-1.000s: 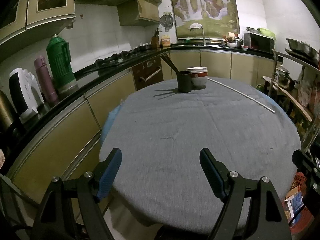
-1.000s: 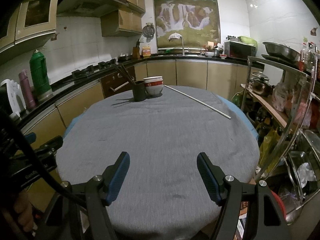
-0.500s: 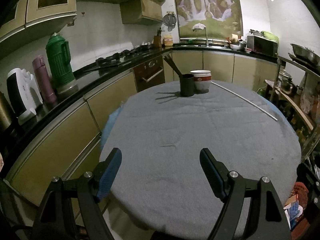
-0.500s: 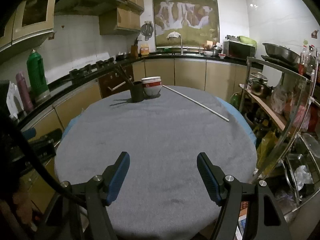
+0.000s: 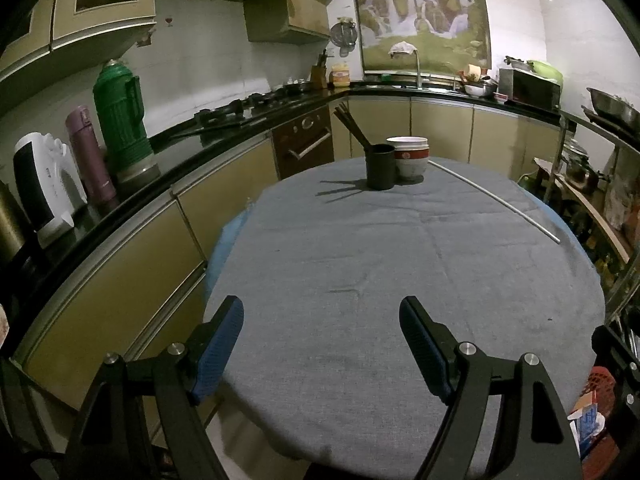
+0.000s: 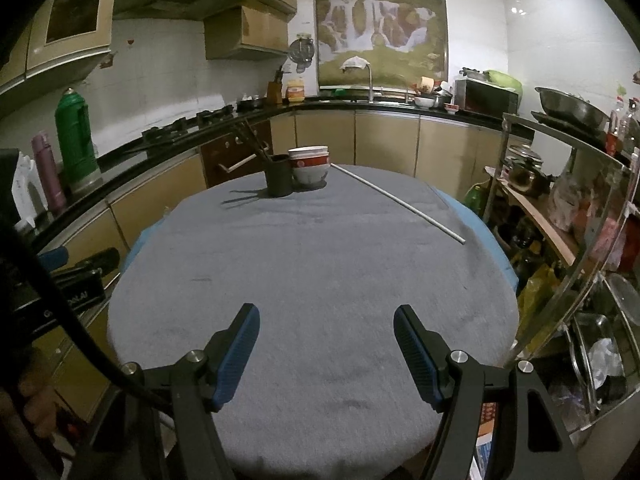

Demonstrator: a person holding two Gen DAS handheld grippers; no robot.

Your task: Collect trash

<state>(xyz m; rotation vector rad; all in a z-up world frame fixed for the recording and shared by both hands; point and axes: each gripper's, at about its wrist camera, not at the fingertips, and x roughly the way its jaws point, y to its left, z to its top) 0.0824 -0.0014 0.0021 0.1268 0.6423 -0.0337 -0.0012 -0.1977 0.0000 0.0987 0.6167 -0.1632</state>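
Left wrist view: left gripper (image 5: 322, 316) and right gripper (image 6: 326, 322) fingers spread, empty, over near tabletop (image 5: 400, 248).

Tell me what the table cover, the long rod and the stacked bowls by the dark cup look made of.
Table cover: grey woven cloth, matte, by its fine weave and soft creases. Long rod: thin, pale, smooth and straight; metal or plastic tubing, I cannot tell which. Stacked bowls: likely glazed ceramic, white with a red band, slightly glossy. Dark cup: matte black; material unclear.
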